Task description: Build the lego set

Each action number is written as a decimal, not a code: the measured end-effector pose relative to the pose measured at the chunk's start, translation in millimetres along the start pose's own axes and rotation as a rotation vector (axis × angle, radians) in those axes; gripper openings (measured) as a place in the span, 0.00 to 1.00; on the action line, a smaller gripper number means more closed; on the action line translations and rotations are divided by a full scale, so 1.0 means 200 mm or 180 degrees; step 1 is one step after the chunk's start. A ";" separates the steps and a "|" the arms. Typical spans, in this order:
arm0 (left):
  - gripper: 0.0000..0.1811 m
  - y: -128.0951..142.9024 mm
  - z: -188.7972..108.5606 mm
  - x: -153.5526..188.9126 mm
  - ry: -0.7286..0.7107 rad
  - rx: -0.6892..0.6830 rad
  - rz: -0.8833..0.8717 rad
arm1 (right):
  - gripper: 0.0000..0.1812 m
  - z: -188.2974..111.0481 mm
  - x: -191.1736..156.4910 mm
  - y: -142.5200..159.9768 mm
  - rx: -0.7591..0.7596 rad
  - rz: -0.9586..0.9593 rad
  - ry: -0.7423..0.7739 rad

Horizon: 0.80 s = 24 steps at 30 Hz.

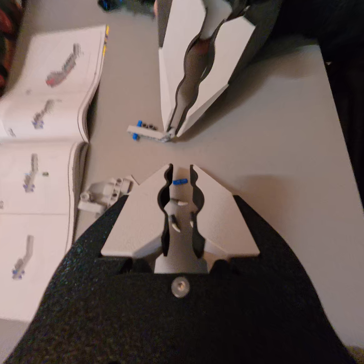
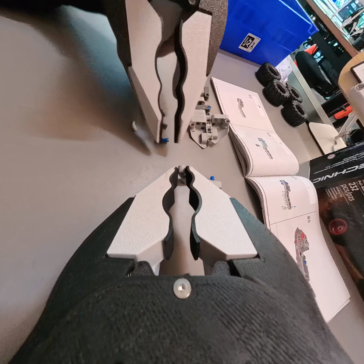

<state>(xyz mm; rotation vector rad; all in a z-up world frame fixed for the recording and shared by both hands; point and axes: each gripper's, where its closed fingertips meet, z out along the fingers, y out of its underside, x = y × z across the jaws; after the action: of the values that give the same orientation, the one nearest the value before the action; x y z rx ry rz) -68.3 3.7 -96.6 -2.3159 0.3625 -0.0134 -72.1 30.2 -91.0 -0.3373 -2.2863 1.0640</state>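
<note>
Your left gripper (image 1: 180, 167) has a black, grainy, speckled body that widens toward the camera, with a single round silver screw (image 1: 180, 286) set in the middle of it. Two pale grey, wedge-shaped fingers (image 1: 137, 214) taper to the far end, each lined on its inner face with a wavy black pad (image 1: 165, 199).

Your right gripper (image 2: 182, 169) is built the same way: a black body with a finely ridged, layered surface, one silver screw (image 2: 181, 288) at its centre, pale grey angular fingers (image 2: 220, 220), and scalloped black pads (image 2: 194, 199) along the inner edges.
</note>
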 end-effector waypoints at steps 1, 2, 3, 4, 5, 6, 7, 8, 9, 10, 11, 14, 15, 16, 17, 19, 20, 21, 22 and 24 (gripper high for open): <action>0.08 0.03 -0.01 -0.01 -0.0051 -0.0146 -0.0139 | 0.03 0.00 0.00 0.00 0.0001 -0.0023 0.0027; 0.07 0.06 -0.02 -0.02 -0.0134 -0.0266 -0.0293 | 0.03 0.00 0.00 0.00 0.0001 -0.0052 0.0037; 0.08 0.08 -0.03 -0.01 -0.0153 -0.0349 -0.0447 | 0.03 0.00 0.00 0.00 0.0001 -0.0072 0.0059; 0.08 0.09 -0.03 0.00 -0.0153 -0.0412 -0.0568 | 0.03 0.00 0.00 0.00 0.0001 -0.0088 0.0086; 0.08 0.10 -0.03 0.01 -0.0158 -0.0460 -0.0569 | 0.03 0.00 0.00 0.00 -0.0003 -0.0100 0.0098; 0.08 0.10 -0.04 0.01 -0.0187 -0.0483 -0.0405 | 0.03 0.00 0.00 0.00 -0.0005 -0.0107 0.0096; 0.08 0.10 -0.05 -0.01 -0.0278 -0.0499 -0.0148 | 0.03 0.00 0.00 0.00 -0.0002 -0.0111 0.0096; 0.08 0.10 -0.07 -0.04 -0.0420 -0.0498 0.0083 | 0.03 0.00 0.01 0.00 0.0004 -0.0121 0.0105; 0.08 0.08 -0.08 -0.06 -0.0456 -0.0472 0.0274 | 0.03 0.00 0.01 0.00 0.0005 -0.0127 0.0106; 0.08 0.06 -0.09 -0.06 -0.0384 -0.0438 0.0416 | 0.03 0.00 0.01 0.00 0.0008 -0.0131 0.0100; 0.08 0.05 -0.09 -0.05 -0.0240 -0.0411 0.0568 | 0.03 0.00 0.01 0.00 0.0011 -0.0132 0.0098; 0.05 0.07 -0.08 -0.02 0.0126 -0.0484 0.0992 | 0.03 0.00 0.01 0.00 0.0015 -0.0161 0.0101; 0.05 0.08 -0.08 -0.03 0.0223 -0.0543 0.1029 | 0.03 0.00 0.00 0.00 0.0016 -0.0177 0.0103; 0.05 0.09 -0.07 -0.04 0.0267 -0.0572 0.1053 | 0.03 0.00 0.00 0.00 0.0016 -0.0190 0.0108; 0.04 0.10 -0.07 -0.02 0.0415 -0.0591 0.1070 | 0.03 0.00 0.00 0.00 0.0015 -0.0199 0.0112; 0.03 0.11 -0.07 0.01 0.0651 -0.0620 0.1045 | 0.03 0.00 0.00 0.00 0.0018 -0.0208 0.0111; 0.03 0.11 -0.07 0.02 0.0728 -0.0629 0.1048 | 0.03 -0.01 0.00 0.00 0.0024 -0.0209 0.0113; 0.03 0.12 -0.07 0.03 0.0767 -0.0625 0.1054 | 0.03 -0.01 0.00 0.00 0.0029 -0.0211 0.0109; 0.03 0.11 -0.06 0.02 0.0755 -0.0613 0.1048 | 0.03 -0.01 0.00 0.00 0.0029 -0.0211 0.0106; 0.03 0.13 -0.05 0.03 0.0815 -0.0669 0.1005 | 0.03 -0.01 0.00 0.00 0.0030 -0.0207 0.0104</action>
<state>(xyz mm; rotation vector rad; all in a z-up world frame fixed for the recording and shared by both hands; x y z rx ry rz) -71.1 -21.8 -109.1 -2.4417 0.8940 -0.1217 -71.3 31.0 -90.5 -0.2725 -2.2474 1.0289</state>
